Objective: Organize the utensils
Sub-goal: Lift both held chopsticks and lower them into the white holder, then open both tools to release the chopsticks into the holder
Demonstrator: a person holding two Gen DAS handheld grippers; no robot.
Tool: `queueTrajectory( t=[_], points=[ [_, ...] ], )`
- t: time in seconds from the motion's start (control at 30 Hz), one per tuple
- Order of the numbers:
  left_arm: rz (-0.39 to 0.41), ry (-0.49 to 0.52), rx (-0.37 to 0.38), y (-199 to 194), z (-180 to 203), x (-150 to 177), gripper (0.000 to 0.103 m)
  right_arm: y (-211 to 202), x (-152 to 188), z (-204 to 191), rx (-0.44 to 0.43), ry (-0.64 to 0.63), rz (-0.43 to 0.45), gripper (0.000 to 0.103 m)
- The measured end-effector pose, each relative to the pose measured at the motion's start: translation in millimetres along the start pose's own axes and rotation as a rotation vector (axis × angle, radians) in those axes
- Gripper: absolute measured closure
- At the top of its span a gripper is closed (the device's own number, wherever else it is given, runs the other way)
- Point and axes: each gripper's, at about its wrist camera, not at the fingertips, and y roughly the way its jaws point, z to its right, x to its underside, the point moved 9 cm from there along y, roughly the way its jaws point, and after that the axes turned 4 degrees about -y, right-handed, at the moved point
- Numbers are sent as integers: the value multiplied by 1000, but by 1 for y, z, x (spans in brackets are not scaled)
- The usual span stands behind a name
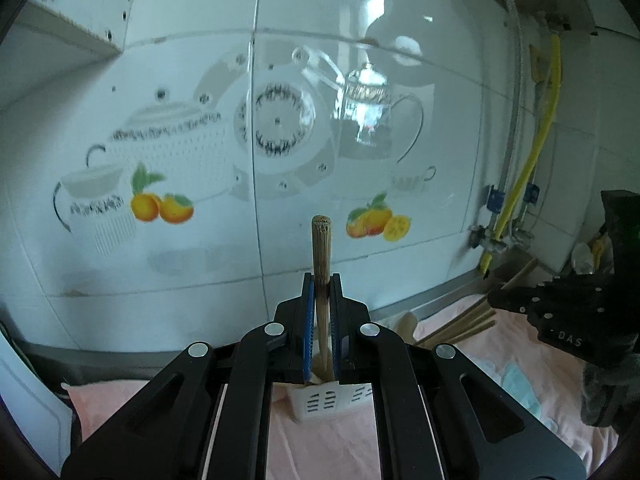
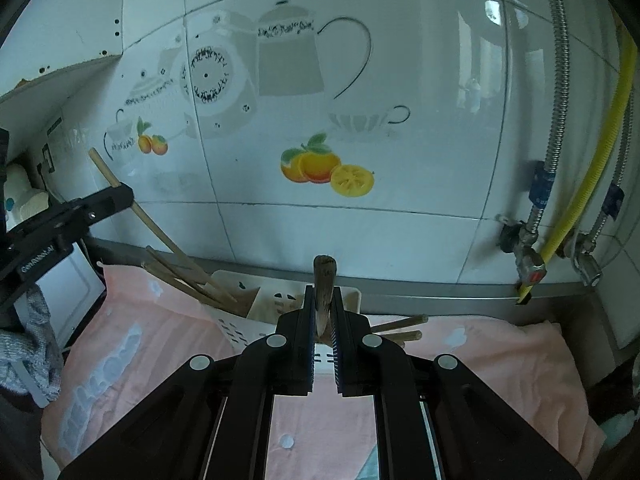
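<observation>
My left gripper (image 1: 322,286) is shut on a wooden chopstick (image 1: 322,248) that sticks up past the fingertips. A white slotted utensil holder (image 1: 320,400) shows just beneath its jaws. In the right wrist view the same gripper (image 2: 116,196) holds that long chopstick (image 2: 108,176) slanting down toward the holder's (image 2: 240,328) left compartment, where other chopsticks (image 2: 180,276) lean. My right gripper (image 2: 324,294) is shut on a darker wooden chopstick (image 2: 325,276), just above the holder. The left wrist view catches the right gripper (image 1: 516,300) at the right edge.
A pink cloth (image 2: 480,352) covers the counter. Loose chopsticks (image 2: 400,326) lie on it right of the holder. The tiled wall (image 2: 360,220) stands close behind, with a yellow hose (image 2: 592,184), metal pipes and valves (image 2: 528,256) at the right. A white appliance (image 2: 76,284) sits at left.
</observation>
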Motion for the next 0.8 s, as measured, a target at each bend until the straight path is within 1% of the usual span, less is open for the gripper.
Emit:
queueTrajectory(
  t=[0.2,0.4,0.6,0.67,0.7,0.73,0.8],
  points=[
    [-44,-10,-1,16,-6,11,97,14,4,-4,-1,-4,-27,96],
    [-80,-31,14,26,-10,22,97,28,12,-1,7,13,-56,95],
    [-84,-35,16,29,-11,26,96,35,16,2,1,33,-57,94],
    [-85,-32,17,28,-10,27,95,34,16,1,-4,34,-52,92],
    [-84,-30,18,28,-9,27,92,33,16,1,-3,33,-49,89],
    [-81,-27,18,26,-9,28,90,32,16,0,0,30,-47,83],
    [-75,-27,14,23,-9,28,79,29,18,-1,14,13,-43,74]
  ],
)
